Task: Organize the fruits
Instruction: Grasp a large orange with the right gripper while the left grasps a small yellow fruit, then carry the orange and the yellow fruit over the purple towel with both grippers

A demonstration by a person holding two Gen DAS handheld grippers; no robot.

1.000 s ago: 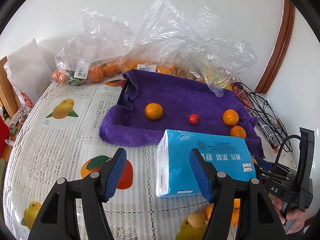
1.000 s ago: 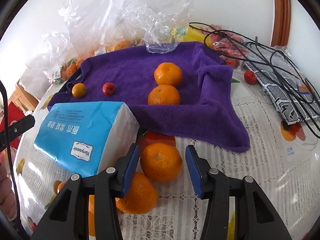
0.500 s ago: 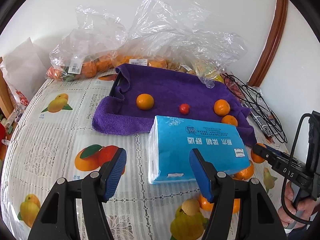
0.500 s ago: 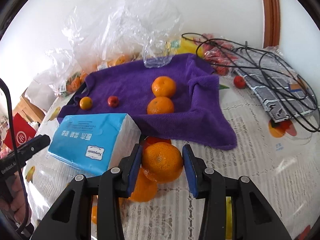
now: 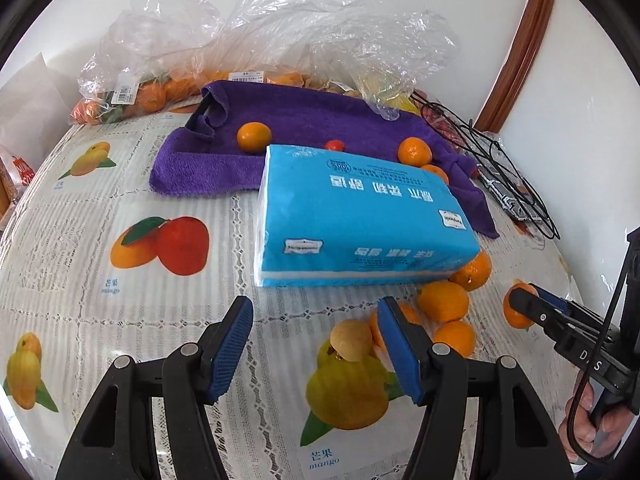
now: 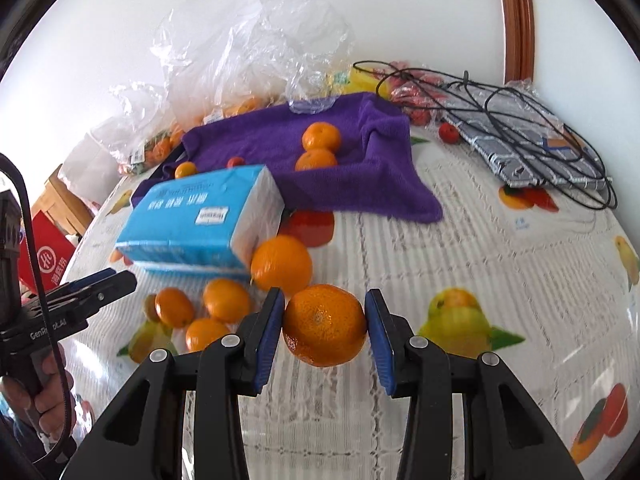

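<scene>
While the right gripper (image 6: 325, 326) clamps an orange (image 6: 324, 325) between its blue pads (image 6: 267, 334), holding it just above the tablecloth (image 6: 460, 264), the left gripper (image 5: 316, 344) hangs with its jaws apart and nothing between them. Ahead of the right gripper and a little to its left lies a second orange (image 6: 282, 263), touching the corner of a blue tissue pack (image 6: 200, 220). Three smaller oranges (image 6: 226, 300) sit to the left of the gripper, near the tip of the left one. Farther ahead, a purple towel (image 6: 360, 184) carries two oranges (image 6: 318, 148) touching each other, a small red fruit (image 6: 236, 161) and another small orange (image 6: 186, 169). Beyond the towel are clear plastic bags (image 6: 248, 52) with more fruit inside.

From the left gripper, the tissue pack fills the space straight ahead, the towel behind it. A small tan fruit (image 5: 351, 340) sits just inside its right finger, with loose oranges (image 5: 443, 301) beyond that finger. A black cable (image 5: 492, 152) lies far ahead to the right.
</scene>
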